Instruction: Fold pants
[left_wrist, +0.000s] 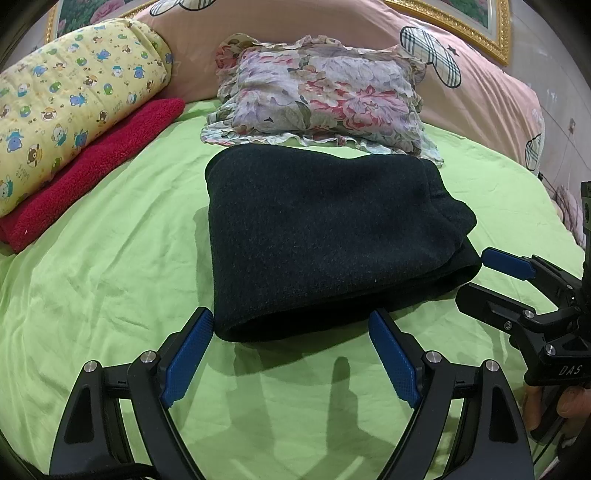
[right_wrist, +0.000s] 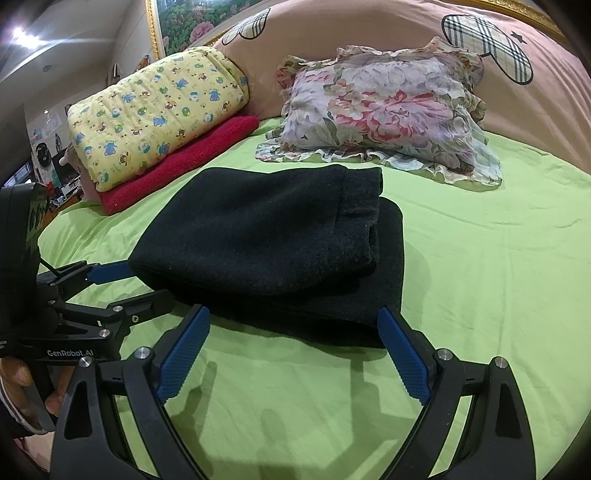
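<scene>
The dark pants (left_wrist: 325, 236) lie folded into a thick rectangular stack on the green bed sheet (left_wrist: 110, 258); they also show in the right wrist view (right_wrist: 266, 243). My left gripper (left_wrist: 291, 325) is open and empty, just in front of the stack's near edge. My right gripper (right_wrist: 293, 321) is open and empty, just in front of the stack's near right corner. The right gripper shows at the right edge of the left wrist view (left_wrist: 476, 275), next to the stack's right side. The left gripper shows at the left of the right wrist view (right_wrist: 147, 282), by the stack's left side.
A floral pillow (left_wrist: 321, 96) lies just behind the pants. A yellow printed quilt (left_wrist: 74, 96) rests on a red blanket (left_wrist: 92, 170) at the back left. A pink duvet (left_wrist: 480, 81) runs along the back. Green sheet (right_wrist: 480, 277) spreads to the right.
</scene>
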